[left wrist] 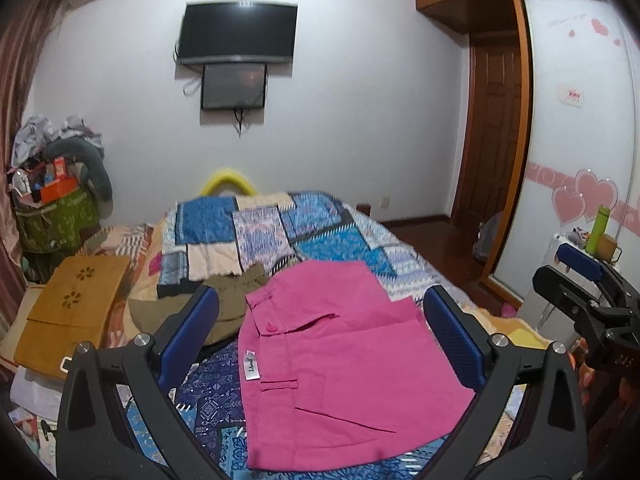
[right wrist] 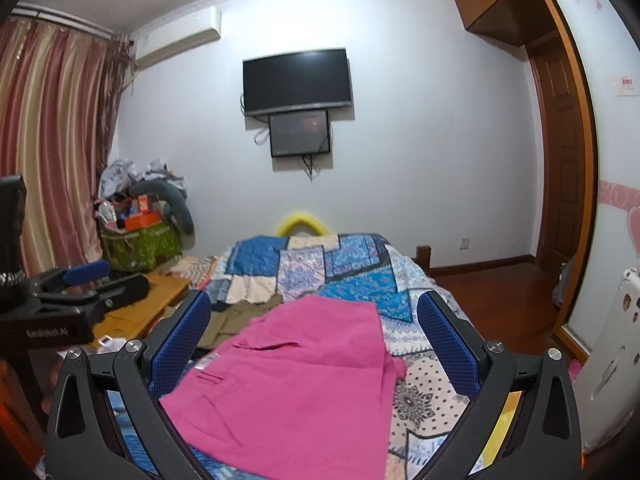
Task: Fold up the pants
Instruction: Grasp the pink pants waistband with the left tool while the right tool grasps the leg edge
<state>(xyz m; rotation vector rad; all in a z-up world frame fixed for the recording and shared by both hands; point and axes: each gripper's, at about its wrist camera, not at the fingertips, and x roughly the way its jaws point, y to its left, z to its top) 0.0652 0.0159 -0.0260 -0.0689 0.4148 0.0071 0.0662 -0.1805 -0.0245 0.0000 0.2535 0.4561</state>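
Folded bright pink cotton pants (left wrist: 340, 364) flat on patchwork quilted bed (left wrist: 272, 224), olive garment (left wrist: 224, 304) touching at ten o'clock. Left gripper (left wrist: 320, 336) and right gripper (right wrist: 316, 352) both spread wide, empty, above pants. Bare quilt toward twelve and three o'clock.

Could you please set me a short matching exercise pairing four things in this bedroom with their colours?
Things:
1. pants
2. garment beside them
3. TV
4. bottle

Colours:
A. black
B. green
C. pink
D. olive brown

Pairs: 1-C, 2-D, 3-A, 4-B
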